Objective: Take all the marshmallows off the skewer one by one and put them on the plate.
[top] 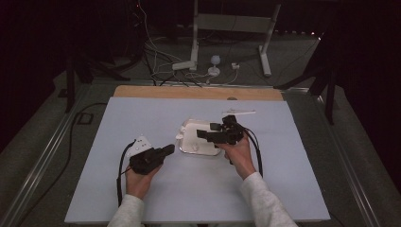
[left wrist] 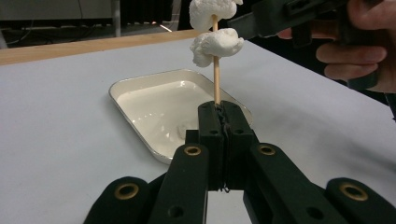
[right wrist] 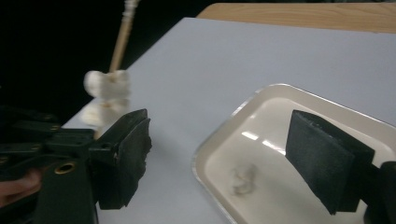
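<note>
My left gripper (left wrist: 218,109) is shut on the lower end of a wooden skewer (left wrist: 216,79) that stands upright. Two white marshmallows (left wrist: 217,44) are threaded on it, one above the other. In the high view the left gripper (top: 169,150) sits just left of a shallow white tray (top: 191,122), with the marshmallows (top: 181,135) at the tray's left edge. My right gripper (right wrist: 224,158) is open over the tray (right wrist: 201,158) with nothing between its fingers. The marshmallows (right wrist: 107,84) are just beyond its left finger. In the high view the right gripper (top: 208,131) points left across the tray.
A small white scrap (right wrist: 243,179) lies in the tray. A thin white stick-like item (top: 239,112) lies behind the right gripper. The grey table top (top: 198,189) ends in a wooden strip (top: 189,92) at the far side. Stands and cables are on the floor beyond.
</note>
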Motion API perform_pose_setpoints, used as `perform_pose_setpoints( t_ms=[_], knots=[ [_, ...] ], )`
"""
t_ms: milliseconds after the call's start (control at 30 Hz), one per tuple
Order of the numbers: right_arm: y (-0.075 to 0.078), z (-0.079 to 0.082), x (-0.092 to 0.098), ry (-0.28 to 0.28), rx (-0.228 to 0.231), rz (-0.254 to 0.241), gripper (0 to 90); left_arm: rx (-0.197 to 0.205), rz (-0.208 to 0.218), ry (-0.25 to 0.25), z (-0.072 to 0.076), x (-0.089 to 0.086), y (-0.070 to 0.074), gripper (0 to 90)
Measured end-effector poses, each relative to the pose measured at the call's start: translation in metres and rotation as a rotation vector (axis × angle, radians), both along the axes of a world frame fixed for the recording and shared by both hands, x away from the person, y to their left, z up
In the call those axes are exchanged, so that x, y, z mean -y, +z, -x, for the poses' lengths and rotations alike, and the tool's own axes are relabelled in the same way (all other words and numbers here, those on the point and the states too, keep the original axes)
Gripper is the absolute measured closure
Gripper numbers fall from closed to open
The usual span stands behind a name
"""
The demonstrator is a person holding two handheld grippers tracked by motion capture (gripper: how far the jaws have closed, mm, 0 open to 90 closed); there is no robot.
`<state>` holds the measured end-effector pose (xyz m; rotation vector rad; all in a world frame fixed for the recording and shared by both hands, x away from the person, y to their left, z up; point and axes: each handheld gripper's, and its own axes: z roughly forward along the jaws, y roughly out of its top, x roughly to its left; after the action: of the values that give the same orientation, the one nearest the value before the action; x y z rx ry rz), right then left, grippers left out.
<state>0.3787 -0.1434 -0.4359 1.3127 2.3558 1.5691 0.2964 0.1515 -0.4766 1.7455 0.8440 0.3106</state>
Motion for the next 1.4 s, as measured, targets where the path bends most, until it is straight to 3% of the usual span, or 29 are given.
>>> perform_pose_setpoints(
  t_ms=[500, 700, 900, 1000, 1267, 1400],
  knots=[
    [0.014, 0.009, -0.029, 0.090, 0.002, -0.031, 25.4, 0.012, -0.001, 0.004, 0.001, 0.005, 0.000, 89.9],
    [0.015, 0.010, -0.036, 0.121, -0.005, -0.065, 39.3, 0.013, -0.004, 0.004, 0.001, 0.008, 0.000, 89.9],
    [0.015, 0.008, -0.046, 0.149, -0.058, -0.062, 54.6, 0.017, -0.003, -0.001, 0.002, 0.009, 0.000, 89.9],
    [0.014, 0.006, -0.048, 0.154, -0.081, -0.091, 63.1, 0.019, -0.002, -0.007, 0.002, 0.010, 0.000, 89.9],
    [0.012, 0.004, -0.047, 0.171, -0.121, -0.152, 68.9, 0.030, -0.008, -0.027, 0.003, 0.011, 0.000, 90.0],
    [0.014, 0.004, -0.044, 0.156, -0.110, -0.176, 73.7, 0.039, -0.019, -0.031, 0.003, 0.013, 0.001, 90.0]
  ],
)
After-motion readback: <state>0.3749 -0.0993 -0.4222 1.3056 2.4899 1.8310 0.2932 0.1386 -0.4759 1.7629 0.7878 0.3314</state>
